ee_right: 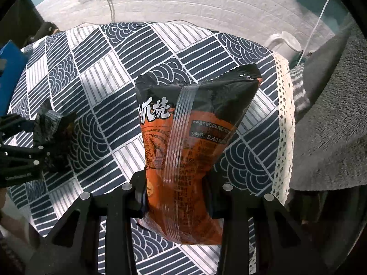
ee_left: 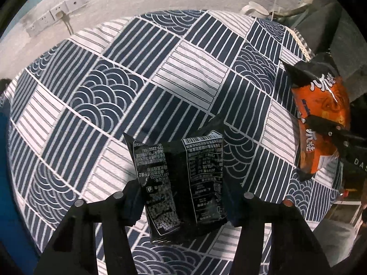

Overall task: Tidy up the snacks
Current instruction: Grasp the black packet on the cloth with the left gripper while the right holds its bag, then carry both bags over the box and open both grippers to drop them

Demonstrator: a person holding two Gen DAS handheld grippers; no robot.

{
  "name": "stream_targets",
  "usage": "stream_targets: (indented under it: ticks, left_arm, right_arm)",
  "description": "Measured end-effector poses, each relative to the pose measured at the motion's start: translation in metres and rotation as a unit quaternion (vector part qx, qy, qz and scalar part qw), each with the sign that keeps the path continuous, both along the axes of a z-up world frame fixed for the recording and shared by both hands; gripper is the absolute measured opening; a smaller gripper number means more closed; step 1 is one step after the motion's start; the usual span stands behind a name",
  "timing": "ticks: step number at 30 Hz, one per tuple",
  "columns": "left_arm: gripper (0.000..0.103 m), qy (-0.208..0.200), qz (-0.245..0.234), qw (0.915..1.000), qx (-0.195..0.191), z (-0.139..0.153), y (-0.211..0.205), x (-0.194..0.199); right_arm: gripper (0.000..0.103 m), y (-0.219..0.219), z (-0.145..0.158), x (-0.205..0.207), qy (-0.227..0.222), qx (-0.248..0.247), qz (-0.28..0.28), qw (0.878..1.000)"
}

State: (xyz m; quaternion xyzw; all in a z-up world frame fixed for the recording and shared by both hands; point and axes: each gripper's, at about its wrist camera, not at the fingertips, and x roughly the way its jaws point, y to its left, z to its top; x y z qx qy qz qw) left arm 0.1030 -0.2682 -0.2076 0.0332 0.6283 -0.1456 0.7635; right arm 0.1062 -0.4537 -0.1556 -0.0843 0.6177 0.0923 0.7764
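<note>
Black packet (ee_left: 181, 183) clamped in left gripper (ee_left: 183, 202) | orange packet (ee_right: 190, 160) clamped in right gripper (ee_right: 179, 197)

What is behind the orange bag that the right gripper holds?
Behind the orange bag, the patterned tablecloth shows, with its lace edge to the right. The cloth directly behind the bag is covered, so anything lying there cannot be seen.

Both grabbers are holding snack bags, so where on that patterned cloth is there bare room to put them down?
Most of the tablecloth is bare, from the black snack bag back to the wall sockets. The right edge is crowded: the orange snack bag, white kettle, grey blanket.
</note>
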Motion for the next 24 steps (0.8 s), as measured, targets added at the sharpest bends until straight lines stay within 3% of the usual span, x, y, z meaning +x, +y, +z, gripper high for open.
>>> stream_targets:
  ticks: [10, 24]
  left_arm:
    - [0.057, -0.050, -0.019, 0.9983, 0.022, 0.041, 0.031, -0.001]
    - [0.057, -0.120, -0.037, 0.9913, 0.041, 0.113, 0.102, -0.027]
  right_arm:
    - [0.035, 0.011, 0.016, -0.006, -0.008, 0.011, -0.003, 1.000]
    - [0.035, 0.065, 0.058, -0.013, -0.034, 0.026, 0.018, 0.999]
